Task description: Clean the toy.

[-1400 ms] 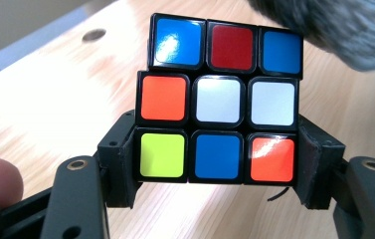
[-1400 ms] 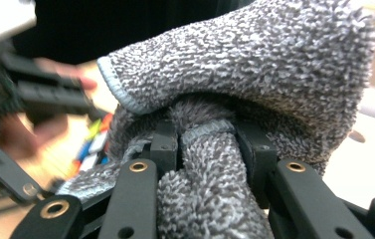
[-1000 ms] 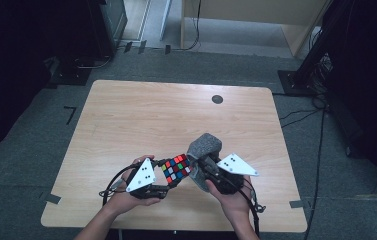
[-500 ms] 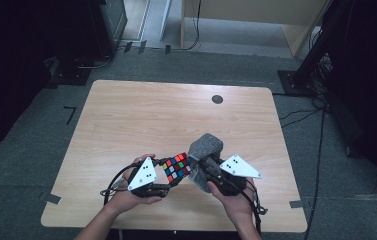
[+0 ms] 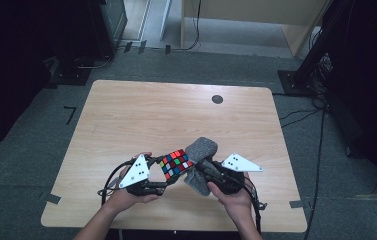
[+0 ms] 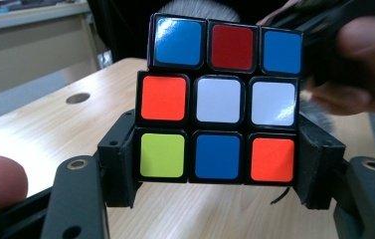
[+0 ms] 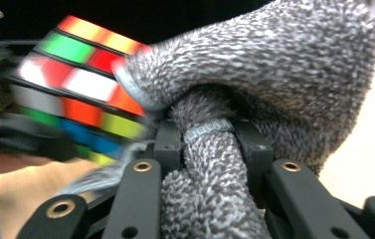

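**Cloth meets cube at table's near edge**

The left gripper [image 6: 215, 191] pinches a scrambled Rubik's cube [image 5: 175, 163] above the wooden table [image 5: 141, 117]. The right gripper [image 7: 206, 144], jaws just closing, clamps a grey fuzzy cloth [image 7: 274, 74] pressed against the cube's right side.

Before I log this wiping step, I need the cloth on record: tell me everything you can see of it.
The cloth is grey, nubby microfibre with a paler stitched hem. It is bunched, not spread: a gathered strand runs between the right gripper fingers, which pinch it, and the rest balloons above. One fold presses against the puzzle cube, which the left gripper clamps above the wooden table. Whether the cloth's lower end reaches the table is unclear.
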A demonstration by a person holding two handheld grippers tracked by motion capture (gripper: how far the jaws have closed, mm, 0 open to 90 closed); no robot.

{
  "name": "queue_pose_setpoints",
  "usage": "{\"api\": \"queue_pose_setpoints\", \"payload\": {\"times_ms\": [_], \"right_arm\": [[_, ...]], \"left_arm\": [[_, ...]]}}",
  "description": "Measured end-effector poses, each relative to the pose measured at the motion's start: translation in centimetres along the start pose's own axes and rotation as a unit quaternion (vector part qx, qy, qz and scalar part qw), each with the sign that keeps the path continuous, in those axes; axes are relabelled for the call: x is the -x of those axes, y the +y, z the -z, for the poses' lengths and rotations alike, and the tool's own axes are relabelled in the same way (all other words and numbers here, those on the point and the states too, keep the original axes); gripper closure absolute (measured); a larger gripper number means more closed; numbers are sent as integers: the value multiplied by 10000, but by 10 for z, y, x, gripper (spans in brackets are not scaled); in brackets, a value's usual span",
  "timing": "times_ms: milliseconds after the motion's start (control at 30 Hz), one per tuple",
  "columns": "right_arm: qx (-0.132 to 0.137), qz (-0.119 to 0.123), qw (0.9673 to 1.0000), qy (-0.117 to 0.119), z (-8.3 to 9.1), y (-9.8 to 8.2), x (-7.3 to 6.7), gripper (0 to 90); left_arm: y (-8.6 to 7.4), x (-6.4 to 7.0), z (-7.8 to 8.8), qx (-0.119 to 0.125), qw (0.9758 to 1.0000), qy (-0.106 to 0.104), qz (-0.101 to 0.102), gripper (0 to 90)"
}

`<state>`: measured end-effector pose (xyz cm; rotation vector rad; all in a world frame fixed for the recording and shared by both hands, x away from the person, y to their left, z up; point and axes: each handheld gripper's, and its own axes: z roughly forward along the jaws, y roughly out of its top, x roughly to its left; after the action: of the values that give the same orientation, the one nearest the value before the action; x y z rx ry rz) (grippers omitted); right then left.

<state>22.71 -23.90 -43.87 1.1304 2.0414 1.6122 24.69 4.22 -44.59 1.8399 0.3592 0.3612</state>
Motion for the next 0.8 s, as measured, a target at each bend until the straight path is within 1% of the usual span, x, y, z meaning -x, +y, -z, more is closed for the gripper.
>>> {"api": "queue_pose_setpoints", "payload": {"times_ms": [33, 67, 100, 167, 333, 433, 500, 533, 567, 600, 667, 733, 800], "right_arm": [[8, 97, 9999, 28, -1, 1, -3, 706], [-8, 184, 9998, 3, -1, 1, -5, 710], [-29, 209, 9998, 12, -2, 0, -6, 714], [-48, 148, 9998, 109, -2, -1, -4, 718], [-44, 37, 9996, 288, -2, -1, -3, 730], [-64, -33, 9992, 403, -3, -3, -3, 737], [-66, -36, 9988, 486, -3, -2, -3, 737], [-79, 1, 9988, 487, -2, -2, -4, 737], [-76, 72, 9990, 427, -1, -1, -4, 736], [-78, 75, 9993, 347, 0, 0, -4, 736], [-36, -41, 9998, 211, 1, 0, 1, 735], [-30, -189, 9997, 148, 2, -3, 6, 735], [-35, -310, 9991, 271, -1, -6, 7, 733]], "left_arm": [[-1, -1, -1, -67, 10000, 65, 25, 341], [-2, -2, -2, -124, 9998, 128, 47, 340], [-2, -2, -3, -180, 9997, 184, 61, 341], [-3, -2, -4, -223, 9995, 209, 53, 341], [-2, -2, -3, -202, 9996, 182, 110, 341], [-2, -2, -2, -216, 9995, 191, 111, 341], [-2, -3, -2, -220, 9994, 240, 134, 341], [-2, -4, -2, -197, 9995, 215, 139, 340], [-2, -4, -1, -156, 9996, 200, 124, 341], [-1, -3, 0, -130, 9997, 189, 112, 341], [0, -2, 0, -133, 9997, 196, 81, 341], [0, -2, -1, -151, 9997, 187, 89, 341], [0, 0, -2, -145, 9998, 126, 67, 341]]}}
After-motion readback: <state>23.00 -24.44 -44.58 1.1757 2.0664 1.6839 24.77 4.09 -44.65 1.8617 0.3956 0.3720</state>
